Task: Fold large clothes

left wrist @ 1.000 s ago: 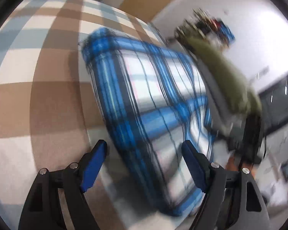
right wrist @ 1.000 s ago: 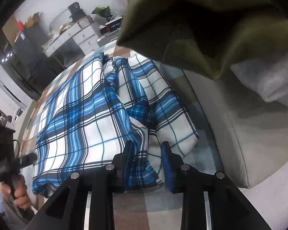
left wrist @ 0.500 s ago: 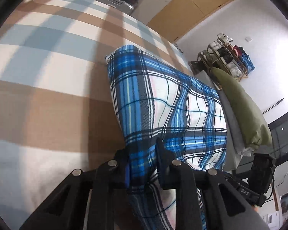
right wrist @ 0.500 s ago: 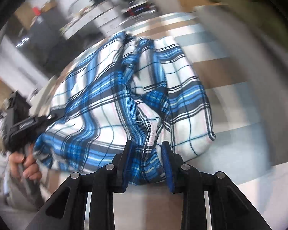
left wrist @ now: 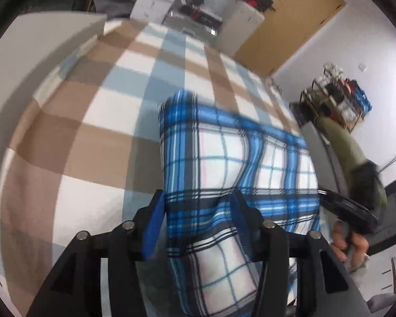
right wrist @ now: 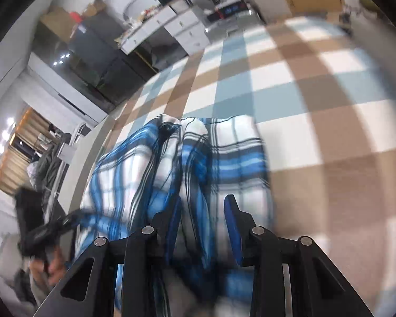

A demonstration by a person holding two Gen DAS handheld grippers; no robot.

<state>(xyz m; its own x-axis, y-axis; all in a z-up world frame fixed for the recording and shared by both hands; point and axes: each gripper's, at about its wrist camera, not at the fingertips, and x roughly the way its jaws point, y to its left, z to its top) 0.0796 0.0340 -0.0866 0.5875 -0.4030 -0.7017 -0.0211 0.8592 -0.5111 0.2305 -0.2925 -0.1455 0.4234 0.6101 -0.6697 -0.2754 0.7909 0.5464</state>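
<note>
Soft, floppy plaid garment on the bed, grab the edges

Left hand-held gripper jaws opening around a bunched edge; right hand-held gripper clenched on a fold. Light, drapey, wrinkles easily.

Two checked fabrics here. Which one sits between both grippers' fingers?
The blue plaid garment, in both the left gripper and the right gripper. The brown-and-pale-blue checked bed cover lies flat underneath, ungripped.

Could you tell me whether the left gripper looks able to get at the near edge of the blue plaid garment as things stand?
Probably yes. The blue plaid garment already runs between the fingers of the left gripper, whose jaws are opening, and nothing lies between them and the cloth. The checked bedspread around it is bare.
</note>
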